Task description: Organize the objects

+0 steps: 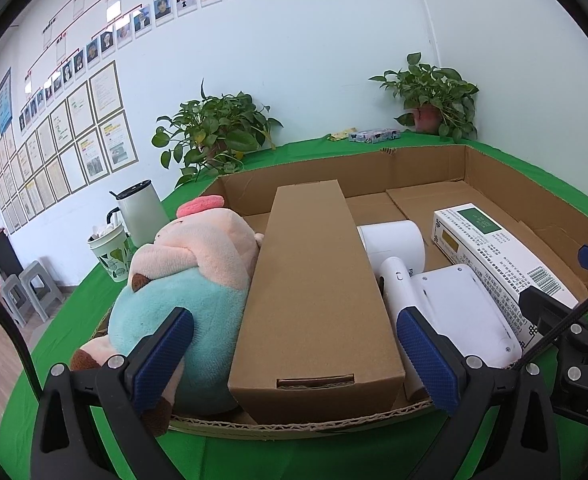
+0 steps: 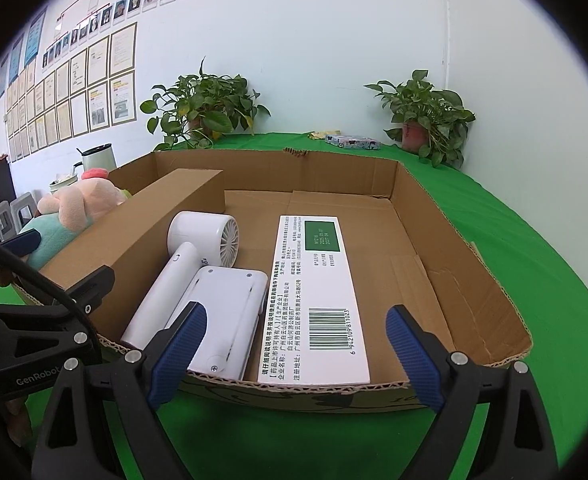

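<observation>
Brown carton (image 1: 313,300): dead ahead of left tool (image 1: 294,364), long axis pointing away; both tools agape, empty.

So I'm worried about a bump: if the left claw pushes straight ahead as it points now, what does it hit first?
Most likely the long brown cardboard box, whose near end sits right between the open left claw fingers, just past the tray's near rim. Depth is hard to judge.

Left gripper (image 1: 294,354): black frame arms showing silver round screws, carrying blue ribbed pads (image 1: 165,354). Right gripper (image 2: 295,354): showing the same black frame and blue textured pads (image 2: 413,356). Neighbouring body bearing white "GenRobot" lettering; black cable (image 2: 34,276) arcing above.
</observation>
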`<action>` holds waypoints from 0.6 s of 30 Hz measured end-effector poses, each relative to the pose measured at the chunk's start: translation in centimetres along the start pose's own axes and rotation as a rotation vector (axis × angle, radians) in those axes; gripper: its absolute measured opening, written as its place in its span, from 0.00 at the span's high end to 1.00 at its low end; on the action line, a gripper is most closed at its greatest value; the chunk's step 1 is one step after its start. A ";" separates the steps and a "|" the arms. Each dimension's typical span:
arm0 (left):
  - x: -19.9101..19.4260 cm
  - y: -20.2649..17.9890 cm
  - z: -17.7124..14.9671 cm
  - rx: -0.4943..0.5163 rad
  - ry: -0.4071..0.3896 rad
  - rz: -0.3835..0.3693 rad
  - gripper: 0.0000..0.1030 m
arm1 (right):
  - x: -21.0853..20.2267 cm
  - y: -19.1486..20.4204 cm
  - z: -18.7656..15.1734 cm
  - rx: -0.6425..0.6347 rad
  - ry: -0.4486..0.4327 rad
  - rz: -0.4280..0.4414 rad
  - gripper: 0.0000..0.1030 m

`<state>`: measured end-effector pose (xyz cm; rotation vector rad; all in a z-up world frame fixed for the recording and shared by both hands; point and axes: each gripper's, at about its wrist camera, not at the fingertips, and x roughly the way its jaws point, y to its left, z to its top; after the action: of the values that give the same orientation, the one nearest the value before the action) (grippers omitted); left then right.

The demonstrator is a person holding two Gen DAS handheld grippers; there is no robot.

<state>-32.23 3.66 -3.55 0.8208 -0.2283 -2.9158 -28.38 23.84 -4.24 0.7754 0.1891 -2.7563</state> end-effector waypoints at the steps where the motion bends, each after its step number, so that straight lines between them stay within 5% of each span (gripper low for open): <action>1: 0.0 0.0 0.0 0.000 0.000 0.000 0.01 | 0.0 0.0 0.0 0.000 0.000 0.000 0.11; 18: 0.0 0.0 0.0 -0.001 0.000 0.001 0.01 | -0.1 0.0 0.0 0.000 0.000 0.000 0.11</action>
<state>-32.22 3.68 -3.57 0.8201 -0.2271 -2.9144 -28.33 23.85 -4.21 0.7759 0.1886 -2.7560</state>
